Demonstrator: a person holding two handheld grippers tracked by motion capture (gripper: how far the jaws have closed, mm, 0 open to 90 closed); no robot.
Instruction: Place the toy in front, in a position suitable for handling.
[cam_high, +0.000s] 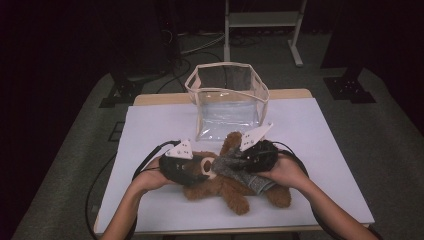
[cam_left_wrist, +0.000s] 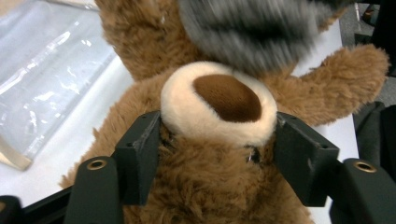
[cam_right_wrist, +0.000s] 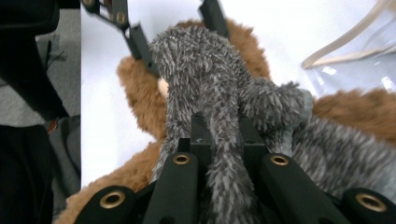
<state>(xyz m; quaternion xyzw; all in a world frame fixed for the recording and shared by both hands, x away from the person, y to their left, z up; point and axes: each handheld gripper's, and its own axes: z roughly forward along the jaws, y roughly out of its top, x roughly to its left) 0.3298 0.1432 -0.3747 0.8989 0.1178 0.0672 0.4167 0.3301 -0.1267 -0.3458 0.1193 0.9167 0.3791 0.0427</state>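
Over on the left, the left gripper (cam_high: 196, 169) sits right at the head of the teddy bear (cam_high: 227, 187), and its own view shows the black jaws standing on either side of the cream muzzle (cam_left_wrist: 218, 103), pressing into the fur there, so it's clamped on the bear's head. The bear lies sprawled on the white table (cam_high: 150, 125), near the front edge, limbs spread out. Left of the hands there's plenty of bare white surface, and more of it off to the right. Behind the bear, just beyond its raised paw, stands the clear bag (cam_high: 227, 97) with its cream trim, mouth open upward, close to the far edge of the table. Moving right now: the grey fuzzy garment (cam_high: 240, 172) is draped across the bear's chest and up toward the head. The right gripper (cam_high: 245, 159) has its jaws pinched nearly together on a strip of that grey fabric (cam_right_wrist: 223, 149), which runs straight up between them in the right gripper view.
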